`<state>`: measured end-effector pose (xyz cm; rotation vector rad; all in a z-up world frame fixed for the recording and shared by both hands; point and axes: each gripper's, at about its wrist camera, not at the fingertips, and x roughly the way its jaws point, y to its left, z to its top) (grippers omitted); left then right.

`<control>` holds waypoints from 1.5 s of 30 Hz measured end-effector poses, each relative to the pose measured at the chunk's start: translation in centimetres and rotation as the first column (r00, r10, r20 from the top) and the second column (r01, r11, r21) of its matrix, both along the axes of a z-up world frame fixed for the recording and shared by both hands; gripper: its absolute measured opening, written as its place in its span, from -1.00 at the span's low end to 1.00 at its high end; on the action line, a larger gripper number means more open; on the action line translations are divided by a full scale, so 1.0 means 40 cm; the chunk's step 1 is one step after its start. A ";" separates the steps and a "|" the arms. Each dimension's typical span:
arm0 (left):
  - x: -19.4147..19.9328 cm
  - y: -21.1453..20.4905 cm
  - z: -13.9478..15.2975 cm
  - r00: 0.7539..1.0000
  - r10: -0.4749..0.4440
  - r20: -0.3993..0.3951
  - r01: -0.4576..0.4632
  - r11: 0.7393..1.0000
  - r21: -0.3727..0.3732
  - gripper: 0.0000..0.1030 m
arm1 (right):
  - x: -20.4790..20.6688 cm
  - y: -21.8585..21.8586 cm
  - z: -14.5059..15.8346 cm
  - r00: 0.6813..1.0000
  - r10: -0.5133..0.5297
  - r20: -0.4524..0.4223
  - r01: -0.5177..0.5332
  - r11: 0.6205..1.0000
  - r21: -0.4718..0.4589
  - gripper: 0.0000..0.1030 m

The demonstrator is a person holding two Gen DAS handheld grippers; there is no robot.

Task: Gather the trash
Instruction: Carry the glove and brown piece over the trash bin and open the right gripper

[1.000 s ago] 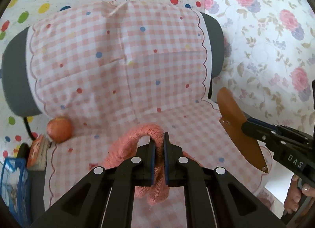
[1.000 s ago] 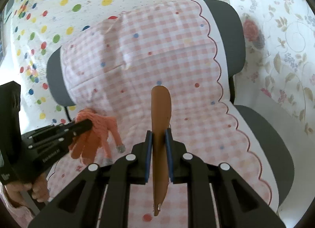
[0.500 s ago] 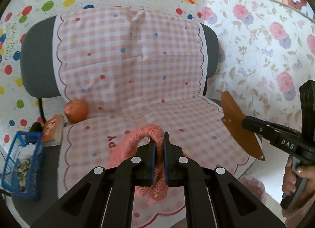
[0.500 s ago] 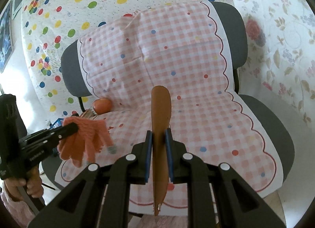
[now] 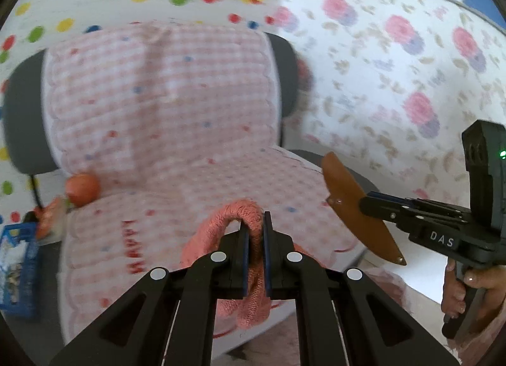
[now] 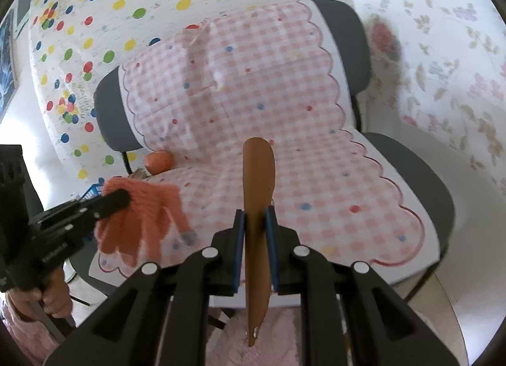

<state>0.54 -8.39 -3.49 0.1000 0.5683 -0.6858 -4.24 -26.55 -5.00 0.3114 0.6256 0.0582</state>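
My left gripper (image 5: 253,227) is shut on a coral knitted glove (image 5: 221,223) and holds it in the air in front of the chair; the glove also shows in the right wrist view (image 6: 142,217), fingers hanging down. My right gripper (image 6: 255,219) is shut on a flat brown leather sheath (image 6: 257,176), which points up and forward; it also shows in the left wrist view (image 5: 357,207). Both are held above the front edge of the chair seat.
A grey chair (image 6: 344,37) is draped with a pink checked cloth (image 6: 237,87). An orange fruit (image 5: 83,189) lies at the seat's back left corner. A blue basket (image 5: 15,274) with scraps stands low at the left. Dotted and flowered sheets hang behind.
Both grippers have drawn back from the chair with their objects still held. The chair looks smaller and the seat's front edge and floor show.
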 end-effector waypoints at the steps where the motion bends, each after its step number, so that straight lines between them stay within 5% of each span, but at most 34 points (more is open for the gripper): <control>1: -0.009 -0.022 -0.004 1.000 -0.015 -0.002 0.015 1.000 0.006 -0.85 | -0.011 -0.007 -0.001 1.000 -0.010 -0.002 0.010 1.000 -0.003 -0.74; 17: -0.151 -0.223 -0.054 0.973 -0.226 -0.042 0.226 0.974 0.016 -0.85 | -0.277 -0.119 -0.032 0.966 -0.252 -0.055 0.247 0.965 -0.086 -0.73; 32: -0.264 -0.387 -0.180 0.882 -0.457 -0.117 0.467 0.882 0.070 -0.85 | -0.433 -0.180 -0.137 0.915 -0.375 -0.153 0.373 0.927 -0.043 -0.73; 37: -0.263 -0.420 -0.201 0.867 -0.477 -0.145 0.490 0.869 0.068 -0.84 | -0.443 -0.202 -0.172 0.910 -0.376 -0.175 0.380 0.925 -0.008 -0.73; 40: -0.260 -0.433 -0.215 0.865 -0.472 -0.171 0.490 0.868 0.081 -0.76 | -0.440 -0.215 -0.193 0.910 -0.371 -0.184 0.381 0.924 0.020 -0.72; 42: -0.257 -0.441 -0.223 0.865 -0.465 -0.189 0.486 0.869 0.087 -0.40 | -0.439 -0.223 -0.200 0.908 -0.375 -0.185 0.387 0.922 0.028 -0.68; 45: -0.253 -0.441 -0.226 0.864 -0.460 -0.204 0.483 0.872 0.079 0.07 | -0.445 -0.238 -0.203 0.901 -0.393 -0.182 0.407 0.913 0.043 -0.33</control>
